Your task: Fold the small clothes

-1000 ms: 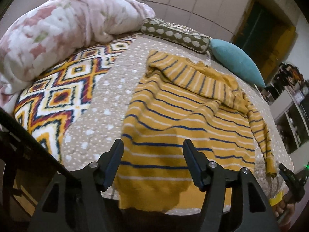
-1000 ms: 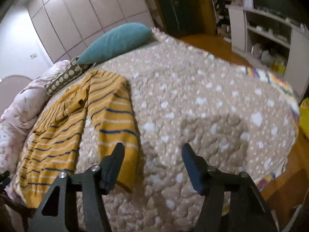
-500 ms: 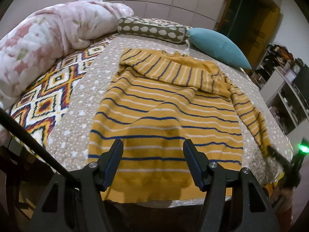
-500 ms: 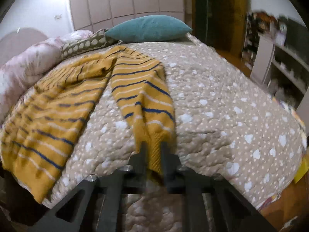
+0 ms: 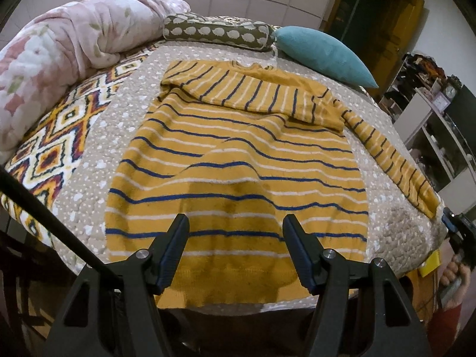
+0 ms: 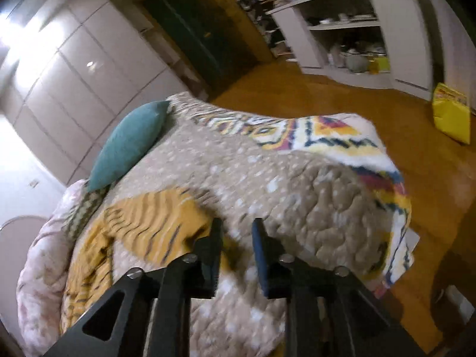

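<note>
Now the yellow striped sweater (image 5: pixel 238 160) lies flat on the bed's dotted quilt (image 5: pixel 125 119), one sleeve (image 5: pixel 395 163) stretched twd the right edge, other folded across the chest. Left gripper (image 5: pixel 235 235) hovers over the hem w/ jaws wide, nothing betw them. Right gripper (image 6: pixel 236 247) is blurry, jaws opening, empty, just beside the sweater's sleeve.

Left claw (image 5: pixel 235 248): jaws apart, nothing between, angled downward. Right claw (image 6: pixel 236 255): jaws narrow, opening, nothing between them.
</note>
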Action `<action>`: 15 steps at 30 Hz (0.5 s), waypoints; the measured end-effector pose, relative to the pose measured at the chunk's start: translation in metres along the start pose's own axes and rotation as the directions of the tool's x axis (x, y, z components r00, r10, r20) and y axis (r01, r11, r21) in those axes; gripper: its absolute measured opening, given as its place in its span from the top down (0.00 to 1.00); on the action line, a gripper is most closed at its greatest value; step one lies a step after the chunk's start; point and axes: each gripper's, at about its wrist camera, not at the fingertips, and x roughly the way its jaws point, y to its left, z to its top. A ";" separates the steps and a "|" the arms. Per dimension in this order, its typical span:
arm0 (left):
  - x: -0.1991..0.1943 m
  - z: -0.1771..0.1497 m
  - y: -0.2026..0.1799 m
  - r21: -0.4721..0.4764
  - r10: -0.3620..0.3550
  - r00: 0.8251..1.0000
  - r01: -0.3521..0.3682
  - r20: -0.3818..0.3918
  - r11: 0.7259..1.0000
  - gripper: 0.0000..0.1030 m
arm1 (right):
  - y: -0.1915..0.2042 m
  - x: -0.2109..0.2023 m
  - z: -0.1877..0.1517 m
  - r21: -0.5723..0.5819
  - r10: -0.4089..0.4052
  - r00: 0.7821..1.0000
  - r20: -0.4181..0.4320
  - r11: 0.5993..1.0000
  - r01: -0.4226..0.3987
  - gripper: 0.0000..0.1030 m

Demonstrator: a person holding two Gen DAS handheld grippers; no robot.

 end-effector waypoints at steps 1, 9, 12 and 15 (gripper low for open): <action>0.001 0.000 0.000 -0.002 -0.003 1.000 0.003 -0.002 1.000 0.38 | 0.002 -0.003 -0.006 0.011 0.050 0.999 -0.018 0.999 -0.049 0.72; 0.004 -0.004 -0.004 0.011 -0.018 1.000 0.018 -0.014 1.000 0.38 | 0.027 0.043 -0.051 0.023 0.063 0.982 -0.178 0.998 -0.060 0.60; 0.001 -0.004 0.002 -0.007 -0.006 1.000 0.006 -0.002 1.000 0.38 | 0.028 0.061 -0.034 0.061 0.035 0.990 -0.140 0.998 -0.027 0.59; -0.002 -0.003 0.011 -0.047 -0.018 1.000 0.019 0.008 0.999 0.38 | 0.031 0.077 -0.010 0.096 0.003 0.995 -0.095 0.995 0.006 0.66</action>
